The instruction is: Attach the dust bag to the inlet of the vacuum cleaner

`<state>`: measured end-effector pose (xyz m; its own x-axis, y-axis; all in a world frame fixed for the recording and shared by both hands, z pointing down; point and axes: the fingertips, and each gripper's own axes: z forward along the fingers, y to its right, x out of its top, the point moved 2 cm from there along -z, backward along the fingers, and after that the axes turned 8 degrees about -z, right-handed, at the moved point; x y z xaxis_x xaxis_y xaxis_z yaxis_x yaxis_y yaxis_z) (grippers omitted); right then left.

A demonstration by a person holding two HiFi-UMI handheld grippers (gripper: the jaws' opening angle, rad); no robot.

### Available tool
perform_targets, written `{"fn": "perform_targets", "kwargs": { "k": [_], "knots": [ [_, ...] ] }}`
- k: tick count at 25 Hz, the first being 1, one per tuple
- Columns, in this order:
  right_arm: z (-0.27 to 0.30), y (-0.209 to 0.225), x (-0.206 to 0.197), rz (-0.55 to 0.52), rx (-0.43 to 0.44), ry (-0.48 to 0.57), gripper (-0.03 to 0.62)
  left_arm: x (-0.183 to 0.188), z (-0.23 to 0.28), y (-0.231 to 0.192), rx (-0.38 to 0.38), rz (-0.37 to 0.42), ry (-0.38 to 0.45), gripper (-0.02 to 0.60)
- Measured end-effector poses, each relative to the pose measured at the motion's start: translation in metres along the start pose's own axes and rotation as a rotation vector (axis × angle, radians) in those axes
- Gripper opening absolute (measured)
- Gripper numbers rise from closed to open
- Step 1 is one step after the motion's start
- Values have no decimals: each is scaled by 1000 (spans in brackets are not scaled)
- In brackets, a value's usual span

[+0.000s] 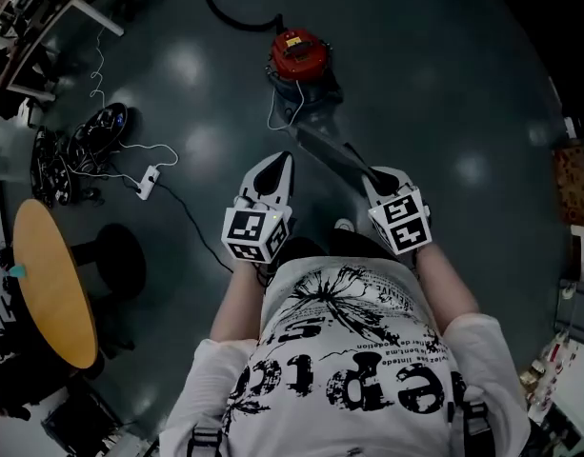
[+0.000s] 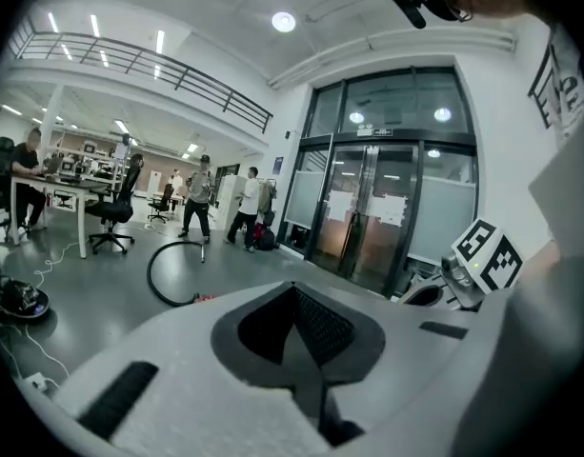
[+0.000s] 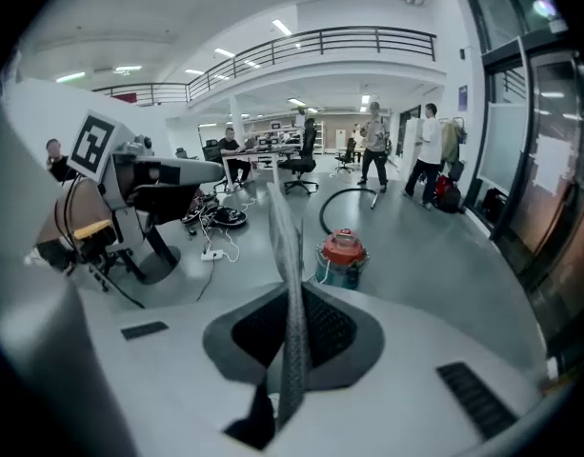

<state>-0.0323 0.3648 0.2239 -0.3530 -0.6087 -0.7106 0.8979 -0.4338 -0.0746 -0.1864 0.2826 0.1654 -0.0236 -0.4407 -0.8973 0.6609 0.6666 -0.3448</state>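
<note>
The vacuum cleaner (image 1: 297, 57), a small canister with a red top, stands on the dark floor ahead of me; the right gripper view shows it as a canister (image 3: 342, 258) beyond the jaws. My right gripper (image 1: 375, 177) is shut on the grey dust bag (image 1: 325, 150), a flat sheet that reaches up-left toward the canister. Seen edge-on, the bag (image 3: 290, 284) rises between the right gripper's (image 3: 293, 327) pads. My left gripper (image 1: 279, 163) hangs beside it, jaws together and empty, and the left gripper (image 2: 306, 327) holds nothing in its own view.
A round wooden table (image 1: 49, 284) is at the left, with a white power strip (image 1: 147, 181) and cables on the floor near it. A black hose (image 1: 234, 17) curls behind the canister. People (image 3: 372, 155) stand far off; glass doors (image 2: 387, 217) are ahead on the right.
</note>
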Motion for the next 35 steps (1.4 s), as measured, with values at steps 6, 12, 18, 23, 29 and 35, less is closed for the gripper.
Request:
{"fn": "perform_targets", "kwargs": {
  "k": [6,12,18,23,29,35],
  "knots": [
    [30,77,8,-89,32,-17,21,-15,65,5,17,-28,-47,3],
    [91,138,8,-93,52,-35,21,-30,139,-38,49,-66,-90,3],
    [146,164,25,-122,138,-78,21,-23,212,-95,67,-140,-106,3],
    [199,194,42,-188,211,-110,21,-25,289,-145,81,-178,-170,3],
    [273,222,37,-218,297,-146,21,-45,352,-200,117,-184,-204,3],
    [341,236,16,-303,397,-157,21,-79,388,-250,186,-221,-191,3]
  ]
}}
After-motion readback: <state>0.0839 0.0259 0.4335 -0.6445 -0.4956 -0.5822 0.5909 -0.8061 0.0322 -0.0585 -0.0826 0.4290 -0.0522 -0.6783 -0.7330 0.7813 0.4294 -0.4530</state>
